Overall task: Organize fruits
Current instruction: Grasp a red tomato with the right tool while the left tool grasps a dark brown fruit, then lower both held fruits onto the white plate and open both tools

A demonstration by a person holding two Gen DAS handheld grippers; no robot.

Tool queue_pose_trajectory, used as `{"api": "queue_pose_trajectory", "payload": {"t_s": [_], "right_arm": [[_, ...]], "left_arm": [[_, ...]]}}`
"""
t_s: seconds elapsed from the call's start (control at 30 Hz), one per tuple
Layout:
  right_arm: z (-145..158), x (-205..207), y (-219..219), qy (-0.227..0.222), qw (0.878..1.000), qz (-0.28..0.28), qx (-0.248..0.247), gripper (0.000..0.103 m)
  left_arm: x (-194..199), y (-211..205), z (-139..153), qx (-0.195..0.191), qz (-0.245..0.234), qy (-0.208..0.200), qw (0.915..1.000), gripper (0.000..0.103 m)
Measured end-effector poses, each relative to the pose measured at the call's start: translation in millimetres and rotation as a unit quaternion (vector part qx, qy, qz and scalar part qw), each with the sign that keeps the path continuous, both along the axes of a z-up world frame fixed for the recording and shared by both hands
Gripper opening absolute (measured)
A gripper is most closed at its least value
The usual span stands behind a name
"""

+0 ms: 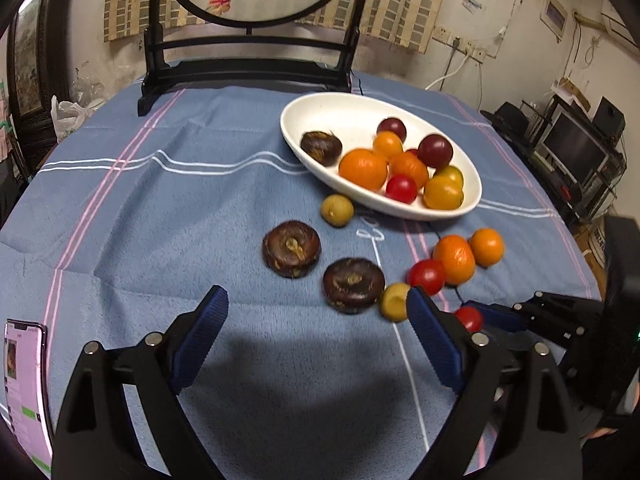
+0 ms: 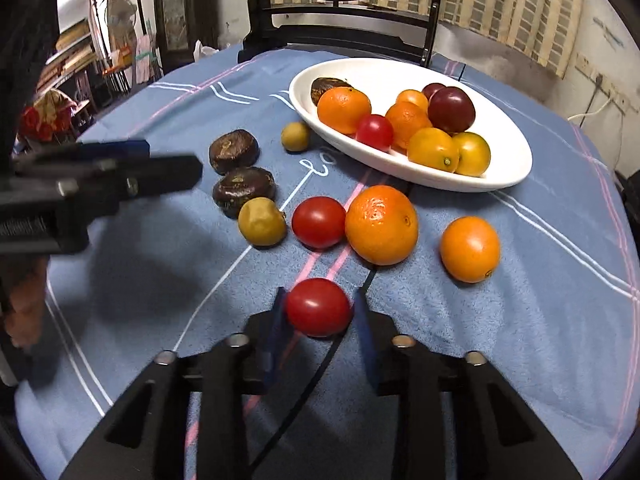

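A right gripper (image 2: pixel 318 312) is pinching a red cherry tomato (image 2: pixel 318 307) between its blue pads just above a blue striped tablecloth (image 2: pixel 540 320), while the left gripper (image 1: pixel 316 320) is hovering with its fingers spread wide and nothing between them. Loose fruit is lying ahead of the held tomato — a second red tomato (image 2: pixel 319 222) touching a large orange (image 2: pixel 381 224), a smaller orange (image 2: pixel 470 249) sitting apart to the right, and a yellow-green fruit (image 2: pixel 262 221) resting against the nearer of two dark brown water chestnuts (image 2: pixel 244 191). The farther chestnut (image 2: pixel 234 151) is sitting just behind it, and another small yellow-green fruit (image 2: pixel 295 136) is lying beside the rim of a white oval dish (image 2: pixel 500 176). The dish is already holding oranges, yellow, red and dark purple tomatoes and one brown chestnut. A phone (image 1: pixel 24 380) with a lit screen is lying at the cloth's left edge, and a dark wooden screen stand (image 1: pixel 248 68) is standing behind the dish.
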State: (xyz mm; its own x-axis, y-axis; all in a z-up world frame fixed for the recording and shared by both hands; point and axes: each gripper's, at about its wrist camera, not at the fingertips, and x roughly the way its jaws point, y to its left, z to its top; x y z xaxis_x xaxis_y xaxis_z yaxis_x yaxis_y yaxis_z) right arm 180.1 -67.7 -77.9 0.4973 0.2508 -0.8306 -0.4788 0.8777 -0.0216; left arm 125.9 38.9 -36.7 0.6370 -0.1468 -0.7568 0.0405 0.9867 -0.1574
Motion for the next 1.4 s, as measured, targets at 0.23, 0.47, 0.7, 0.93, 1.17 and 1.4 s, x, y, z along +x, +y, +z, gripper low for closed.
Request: {"api": "queue_pose_trajectory", "payload": {"t_s": [0.23, 0.47, 0.7, 0.93, 1.17, 1.4], "right_arm": [[4, -6, -20, 0.005, 0.999, -0.013, 0.036, 0.03], [16, -9, -34, -0.005, 0.998, -0.016, 0.067, 0.03], [23, -11, -39, -0.013, 0.997, -0.014, 0.081, 0.03], [26, -13, -44, -0.018, 0.996, -0.023, 0.087, 0.03], [54, -16, -55, -0.06, 0.992, -0.038, 0.102, 0.03], [88, 2, -52, -0.11, 0.99, -0.034, 0.086, 0.03]], "left_arm": [[-4, -16, -14, 0.012, -0.052, 0.019, 0.9984, 0.081], [7, -23, -32, 0.027, -0.068, 0.042, 0.9964, 0.059], [30, -38, -34, 0.069, -0.087, 0.03, 0.9934, 0.054], [36, -42, -31, 0.072, -0.081, 0.028, 0.9937, 0.041], [21, -31, 12, 0.016, -0.084, -0.003, 0.9964, 0.041], [43, -36, 48, -0.02, -0.057, -0.027, 0.9978, 0.041]]}}
